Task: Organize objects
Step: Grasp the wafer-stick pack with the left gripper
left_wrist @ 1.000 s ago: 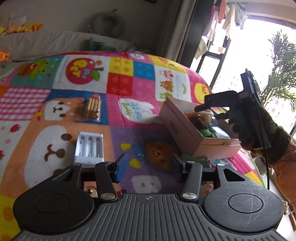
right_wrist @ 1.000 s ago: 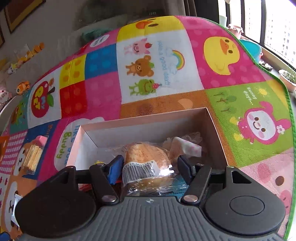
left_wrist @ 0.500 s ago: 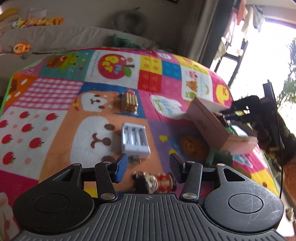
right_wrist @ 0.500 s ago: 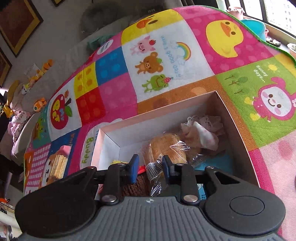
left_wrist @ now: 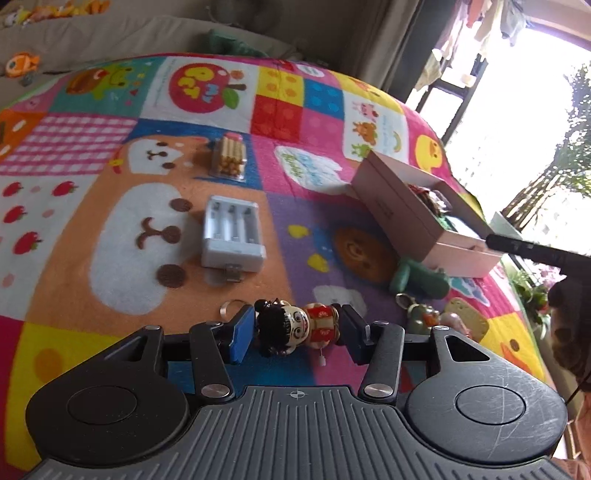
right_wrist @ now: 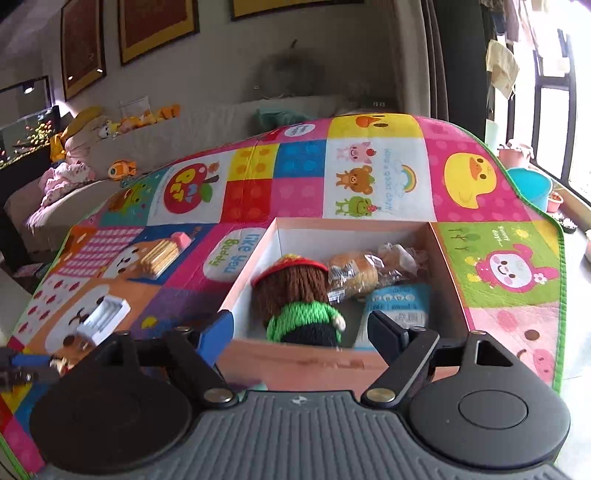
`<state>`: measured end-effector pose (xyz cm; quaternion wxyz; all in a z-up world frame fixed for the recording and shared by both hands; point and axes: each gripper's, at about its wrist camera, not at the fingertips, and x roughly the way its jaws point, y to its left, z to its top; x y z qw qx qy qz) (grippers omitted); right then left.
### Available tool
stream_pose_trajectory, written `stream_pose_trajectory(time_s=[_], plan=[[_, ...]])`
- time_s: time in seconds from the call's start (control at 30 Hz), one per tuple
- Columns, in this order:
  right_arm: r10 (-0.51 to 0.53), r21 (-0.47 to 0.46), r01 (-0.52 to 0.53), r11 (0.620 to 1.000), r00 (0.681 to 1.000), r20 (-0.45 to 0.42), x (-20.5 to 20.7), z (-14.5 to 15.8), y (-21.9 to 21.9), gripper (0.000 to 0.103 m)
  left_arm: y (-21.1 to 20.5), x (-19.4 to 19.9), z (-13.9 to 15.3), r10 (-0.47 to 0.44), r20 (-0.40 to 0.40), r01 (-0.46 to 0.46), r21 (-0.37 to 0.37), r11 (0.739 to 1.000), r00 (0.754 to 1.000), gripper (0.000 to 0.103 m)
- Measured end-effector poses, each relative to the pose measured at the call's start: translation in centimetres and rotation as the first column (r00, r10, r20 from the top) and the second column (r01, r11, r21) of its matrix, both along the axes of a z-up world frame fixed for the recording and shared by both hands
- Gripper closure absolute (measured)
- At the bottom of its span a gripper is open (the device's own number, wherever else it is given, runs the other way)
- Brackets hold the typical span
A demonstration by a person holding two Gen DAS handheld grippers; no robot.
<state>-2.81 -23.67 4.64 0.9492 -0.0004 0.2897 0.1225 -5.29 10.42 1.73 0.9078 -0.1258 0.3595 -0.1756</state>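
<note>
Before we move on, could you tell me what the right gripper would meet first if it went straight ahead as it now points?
Probably the near wall of the pink box, just ahead of the right gripper, whose jaws are opening with nothing between; higher, the yarn doll. Depth is unclear.

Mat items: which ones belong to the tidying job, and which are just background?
Job:
box, partly filled
doll keychain between the left hand-held gripper fingers
battery charger
biscuit pack
green plush

Background:
sofa toys
wall frames
hanging laundry
</note>
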Motion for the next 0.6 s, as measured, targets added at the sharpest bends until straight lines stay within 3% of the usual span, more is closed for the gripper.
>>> stream_pose_trajectory(time_s=[0.1, 0.2, 0.27, 0.33, 0.4, 0.5, 0.6], plan=[[-0.013, -0.049, 0.013, 0.999, 1.000, -0.013, -2.0, -1.7, -0.1, 0.021, -3.1, 1.5, 0.1, -0.093, 0.002, 0.093, 0.008, 0.996, 0.996, 0.049], [-0.042, -0.071, 0.041, 0.997, 0.999, -0.015, -3.0, -2.9, -0.2, 0.021, -5.2, 3.4, 2.5, -0.103, 0.103, 0.099, 0.049, 0.994, 0.989, 0.049], [-0.059, -0.081, 0.059, 0.995, 0.998, 0.004, -3.7, -3.4, -0.2, 0.020, -5.2, 6.0, 4.2, -0.056, 0.179, 0.043, 0.076, 0.996, 0.982, 0.046], [-0.072, -0.072, 0.073, 0.995, 0.997, 0.020, -4.1, -3.8, -0.2, 0.018, -4.6, 9.9, 5.0, 0.047, 0.205, -0.080, 0.157, 0.984, 0.978, 0.047], [-0.077, -0.051, 0.078, 0.996, 0.997, 0.028, -4.2, -4.2, -0.3, 0.017, -3.9, 14.1, 4.7, 0.134, 0.178, -0.174, 0.232, 0.957, 0.975, 0.049], [-0.075, -0.034, 0.076, 0.997, 0.997, 0.021, -4.3, -5.0, 0.0, 0.017, -3.4, 19.1, 3.2, 0.215, 0.115, -0.241, 0.318, 0.917, 0.970, 0.050], [-0.068, -0.038, 0.068, 0.997, 0.998, 0.006, -4.3, -5.7, 0.2, 0.017, -3.4, 21.8, 1.6, 0.233, 0.050, -0.236, 0.328, 0.915, 0.971, 0.050]])
